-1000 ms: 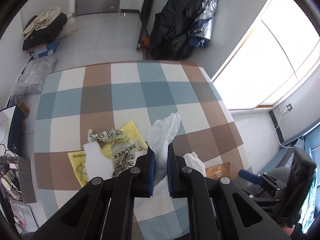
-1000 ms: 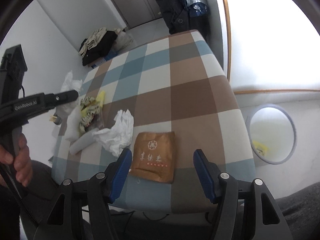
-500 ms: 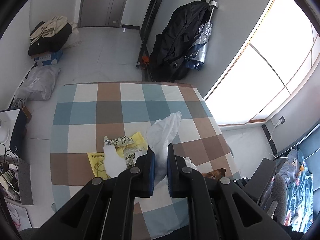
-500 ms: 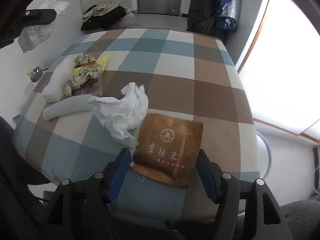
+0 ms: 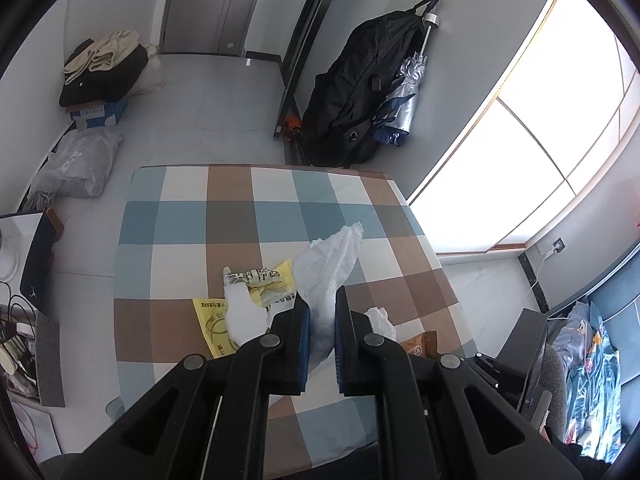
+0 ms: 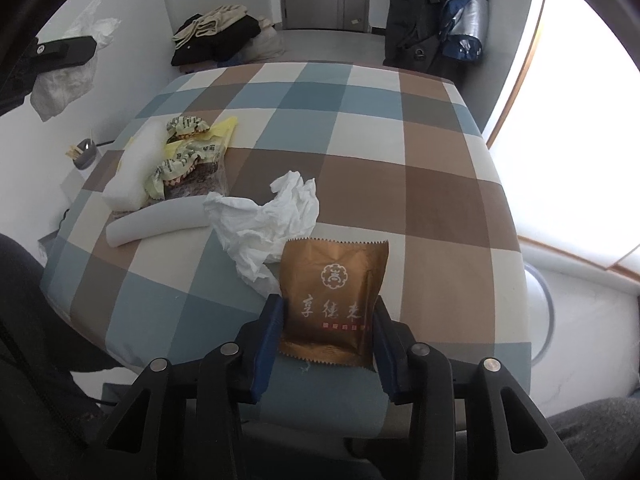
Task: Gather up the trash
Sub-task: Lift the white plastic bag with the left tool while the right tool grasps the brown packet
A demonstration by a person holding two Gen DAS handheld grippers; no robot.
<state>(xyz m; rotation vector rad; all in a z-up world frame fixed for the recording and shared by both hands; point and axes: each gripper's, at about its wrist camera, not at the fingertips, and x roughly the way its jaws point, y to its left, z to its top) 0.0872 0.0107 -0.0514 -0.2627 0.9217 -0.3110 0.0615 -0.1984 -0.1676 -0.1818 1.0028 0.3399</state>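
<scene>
Closing on one brown foil packet (image 6: 334, 300), the right gripper (image 6: 328, 320) has its two blue-padded fingers (image 6: 269, 330) at the packet's left and right edges; the packet is flat, glossy, saw-toothed along top and bottom, and lies at the near edge of the checked tablecloth (image 6: 440, 184). Whether the pads already press it I cannot tell. Just past the fingertips, to the left, sits one crumpled white tissue (image 6: 266, 220), its corner touching the packet. Farther left lie one pale foam tube (image 6: 154, 222), curved, one white foam block (image 6: 130, 178) and a heap of crinkled yellow-green wrappers (image 6: 188, 156).

The left gripper (image 5: 320, 320) is clamped nearly shut on one thin white plastic bag (image 5: 328, 268), which stands up limp and wrinkled from between its fingers, held above the table. Left of those fingers, on the cloth below, are the yellow wrappers (image 5: 260, 280) and foam block (image 5: 242, 314); right of them, the tissue (image 5: 380, 318) and a corner of the brown packet (image 5: 418, 346).
</scene>
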